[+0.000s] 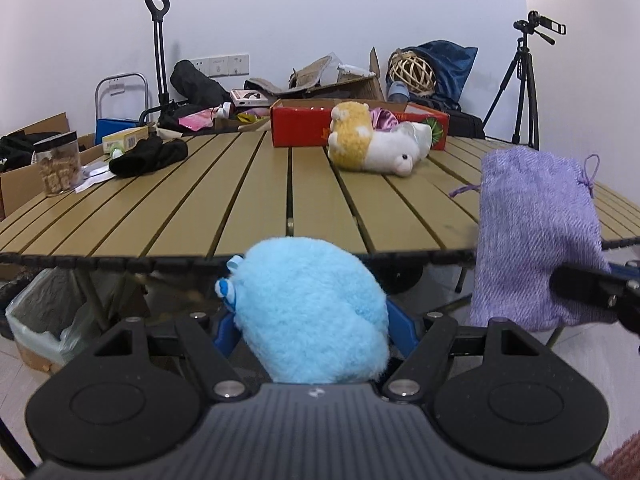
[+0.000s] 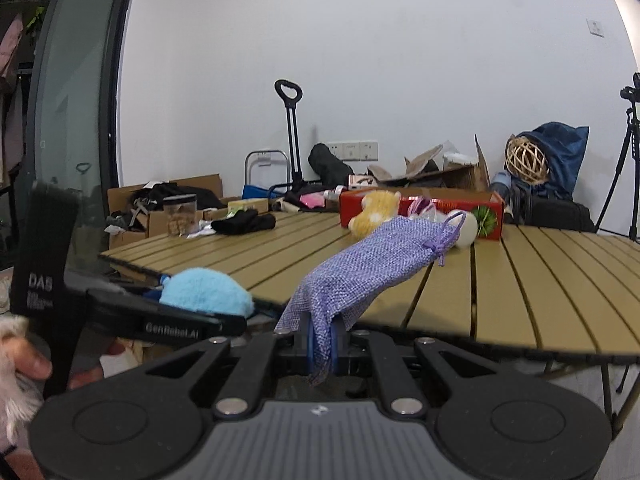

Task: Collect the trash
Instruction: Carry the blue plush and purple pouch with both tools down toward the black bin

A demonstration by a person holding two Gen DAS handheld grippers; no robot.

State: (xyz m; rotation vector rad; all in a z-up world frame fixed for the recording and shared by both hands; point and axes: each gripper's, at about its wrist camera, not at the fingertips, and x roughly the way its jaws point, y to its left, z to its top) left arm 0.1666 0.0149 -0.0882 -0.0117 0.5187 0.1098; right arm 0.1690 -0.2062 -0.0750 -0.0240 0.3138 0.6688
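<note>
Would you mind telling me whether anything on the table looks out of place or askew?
The plush toy lies toppled on its side by the red box, and a black cloth sits crumpled beside the clear jar.

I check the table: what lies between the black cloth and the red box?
Only bare table slats between black cloth and red box, in the left wrist view.
</note>
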